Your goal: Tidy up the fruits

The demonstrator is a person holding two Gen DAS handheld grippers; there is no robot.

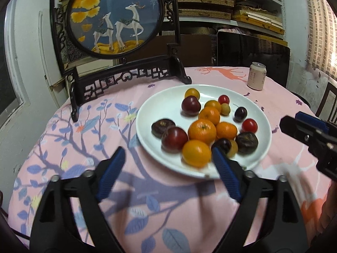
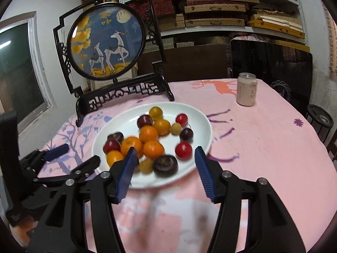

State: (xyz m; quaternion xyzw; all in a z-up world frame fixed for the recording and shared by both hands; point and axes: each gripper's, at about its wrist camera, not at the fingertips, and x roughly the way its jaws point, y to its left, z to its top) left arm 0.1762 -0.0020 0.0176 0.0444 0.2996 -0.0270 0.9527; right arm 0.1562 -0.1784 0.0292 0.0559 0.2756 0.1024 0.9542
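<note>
- A carved dark-wood screen (image 1: 118, 19), its round panel showing two white deer on blue, stands at the far left of a table under a pink patterned cloth (image 1: 63, 139).
- The left gripper (image 1: 167, 160) hovers at the near edge of the scene, blue-padded fingers spread wide and holding nothing, its right finger over the near rim of the plate (image 1: 151, 107).
- The white plate sits mid-table, carrying the fruits: oranges (image 1: 202, 131) heaped in the middle, dark plums (image 1: 174, 139) on the left, red cherry tomatoes (image 1: 249, 125) and a dark cherry (image 1: 240, 113) on the right.
- The right gripper (image 2: 166, 160) hangs over the plate's near right edge, fingers likewise apart and empty.
- A pink drink can (image 1: 256, 76) stands upright at far right, well apart from the plate.
</note>
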